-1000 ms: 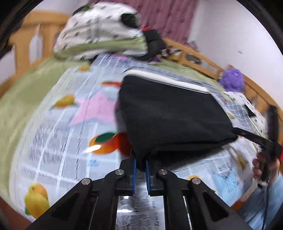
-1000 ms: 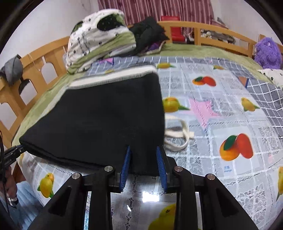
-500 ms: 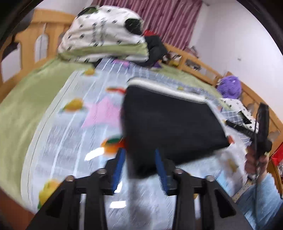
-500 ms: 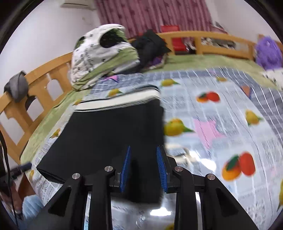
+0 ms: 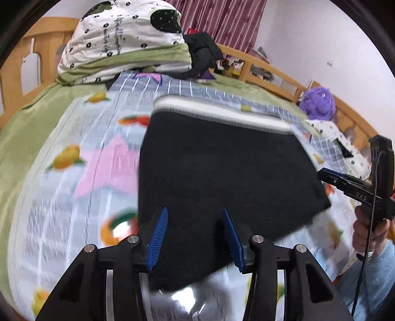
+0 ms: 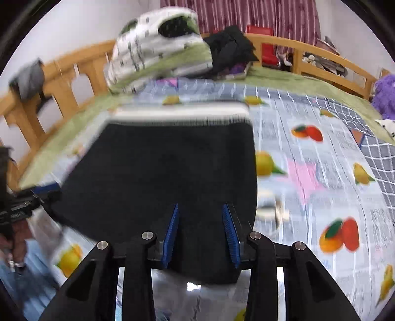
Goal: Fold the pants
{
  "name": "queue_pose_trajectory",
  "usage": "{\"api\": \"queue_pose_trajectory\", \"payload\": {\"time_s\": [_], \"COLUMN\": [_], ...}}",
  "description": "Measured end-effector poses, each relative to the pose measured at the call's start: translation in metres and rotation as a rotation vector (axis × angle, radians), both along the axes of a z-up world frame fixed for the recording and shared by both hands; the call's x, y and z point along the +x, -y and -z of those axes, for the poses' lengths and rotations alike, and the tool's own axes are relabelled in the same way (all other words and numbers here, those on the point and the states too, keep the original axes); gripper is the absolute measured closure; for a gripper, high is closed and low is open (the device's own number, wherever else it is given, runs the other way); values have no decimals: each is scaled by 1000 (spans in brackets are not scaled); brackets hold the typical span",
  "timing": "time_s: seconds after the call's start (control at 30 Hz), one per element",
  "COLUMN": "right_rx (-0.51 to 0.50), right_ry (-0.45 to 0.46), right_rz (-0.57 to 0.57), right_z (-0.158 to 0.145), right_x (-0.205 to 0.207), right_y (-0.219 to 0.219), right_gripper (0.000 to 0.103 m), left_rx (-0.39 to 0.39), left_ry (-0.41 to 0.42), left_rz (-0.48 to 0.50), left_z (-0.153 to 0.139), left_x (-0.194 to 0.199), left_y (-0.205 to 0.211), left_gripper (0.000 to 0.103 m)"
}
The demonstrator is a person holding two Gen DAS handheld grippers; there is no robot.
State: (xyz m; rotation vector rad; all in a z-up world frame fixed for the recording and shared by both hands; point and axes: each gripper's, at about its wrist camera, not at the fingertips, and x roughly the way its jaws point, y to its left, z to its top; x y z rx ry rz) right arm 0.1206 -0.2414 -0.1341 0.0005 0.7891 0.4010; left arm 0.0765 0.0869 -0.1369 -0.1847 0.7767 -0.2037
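A bedroom: a wooden-railed bed (image 5: 269, 71) with a fruit-print sheet (image 5: 81, 158) over it, a rolled quilt (image 5: 123, 39) piled at the far end, dark red curtains (image 6: 259, 14) behind, and a purple plush toy (image 5: 318, 102) by the far rail.

The pants (image 5: 222, 172) lie flat on the sheet as a thick black rectangle, already folded at least once, the pale striped waistband (image 5: 222, 113) forming the far edge and the near edge pointing at both cameras. In the right wrist view the same pants (image 6: 167, 177) fill the middle, with a loose bit of cream cord (image 6: 276, 210) lying on the sheet just beside their right edge.

The left claw (image 5: 195, 237) has just been opening and now stands moderately wide over the near left corner, pads clear of the cloth. The right claw (image 6: 201, 234) has also just been opening; its jaws straddle the near right corner without visibly pinching it. The right claw also shows in the left view (image 5: 330, 175), carried by a hand (image 5: 367, 229).

The fabric looks like a soft, fairly heavy knit: limp, not slippery, nothing fragile. It will likely sag and drag wherever unsupported, so a further fold is best taken by pinching all layers at both near corners together and lifting evenly. A one-layer pinch would probably peel the stack apart.
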Motion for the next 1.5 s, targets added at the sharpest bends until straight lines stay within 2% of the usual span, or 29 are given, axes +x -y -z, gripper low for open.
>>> {"api": "queue_pose_trajectory", "payload": {"time_s": [0.07,0.17,0.27,0.37,0.4,0.43,0.47,0.5,0.57,0.67,0.77,0.8,0.83,0.87,0.97,1.1,1.23,1.27,1.33,1.43,1.5], "right_rx": [-11,-64,-72,-101,-137,-184,-228,-240,-178,-189,-185,-181,-177,-172,-117,-118,-102,-109,-121,-124,-109], "right_ry": [54,113,109,71,39,23,13,-4,-26,-23,-23,-26,-30,-35,-58,-77,-70,-71,-60,-66,-117], "right_rz": [16,30,-7,-77,-111,-105,-93,-79,-63,-53,-30,-18,-3,7,23,35,66,71,86,94,99], "right_z": [-12,-26,-31,-19,-5,7,18,26,25,28,25,21,16,12,3,20,19,22,26,28,31], "right_x": [15,54,97,129,144,153,160,167,173,174,173,169,163,158,125,70,27,17,2,-17,-25], "right_y": [-1,-13,-32,-58,-69,-74,-77,-77,-66,-65,-61,-58,-53,-50,-33,-20,-10,-9,-7,-1,8], "right_gripper": [65,65,65,68,70,73,74,74,74,74,74,74,74,74,74,74,74,74,74,74,73], "left_rx": [18,31,35,21,57,127,195,220,220,226,180,166,158,149,159,117,78,59,73,50,12], "left_ry": [40,71,93,52,18,-15,-51,-61,-33,-27,-56,-74,-94,-117,-153,-166,-106,-111,-115,-197,-238], "left_rz": [-1,15,20,49,45,14,-5,0,8,-20,-20,-5,12,35,85,81,15,10,-15,-15,-25], "left_z": [-14,-32,-38,-27,-16,-4,8,16,16,14,11,9,9,9,13,19,24,27,30,39,36], "left_x": [22,69,124,164,179,190,199,203,200,197,191,187,183,175,139,85,23,7,-11,-25,-32], "left_y": [-1,4,11,23,29,34,38,39,37,32,25,23,21,21,20,11,3,2,1,-5,-12], "left_gripper": [55,55,55,55,55,57,64,64,63,63,61,58,49,43,43,43,43,42,39,39,39]}}
